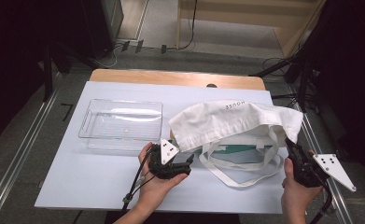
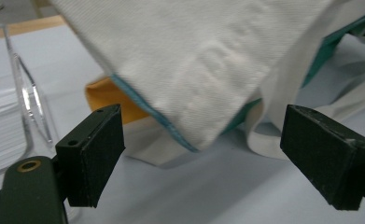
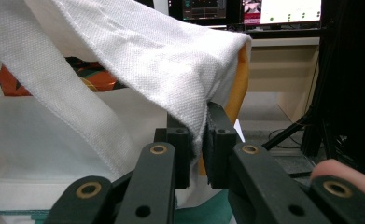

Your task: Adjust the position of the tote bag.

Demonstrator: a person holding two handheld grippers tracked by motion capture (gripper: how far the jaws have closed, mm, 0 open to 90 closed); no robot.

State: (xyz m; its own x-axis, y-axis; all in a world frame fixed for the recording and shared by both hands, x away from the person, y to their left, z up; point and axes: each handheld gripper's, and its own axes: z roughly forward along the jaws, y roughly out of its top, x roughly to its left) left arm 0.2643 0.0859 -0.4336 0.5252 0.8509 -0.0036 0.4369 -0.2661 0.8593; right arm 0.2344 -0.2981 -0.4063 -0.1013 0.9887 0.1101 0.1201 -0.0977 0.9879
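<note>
The tote bag (image 1: 236, 122), white canvas with a teal trim and long handles (image 1: 238, 173), lies on the desk (image 1: 101, 182) just to the right of the clear plastic tray (image 1: 120, 122), its upper layer lifted and draped like a tent. That lift comes from the right hand-held gripper (image 1: 292, 145), to the right of the bag: in the right gripper view its jaws are pinched tight on a fold of the white cloth (image 3: 189, 88), so the corner is held up off the desk, probably to keep the mouth of the bag open. The left hand-held gripper (image 1: 189, 161) sits at the bag's near left corner, between the bag and the tray's near edge. Its jaws stand wide apart with nothing gripped; in the left gripper view the hanging edge of the bag (image 2: 189, 70) floats beyond and above the pads (image 2: 94, 154), not touching them. My reading is that it is lined up to take the bag's left edge.

Counted: one bag, two looping handles spilling toward the person from the bag, one empty tray, two hand-held grippers. Something orange (image 2: 103, 95) shows under the bag's lifted layer; I cannot tell what it is.
</note>
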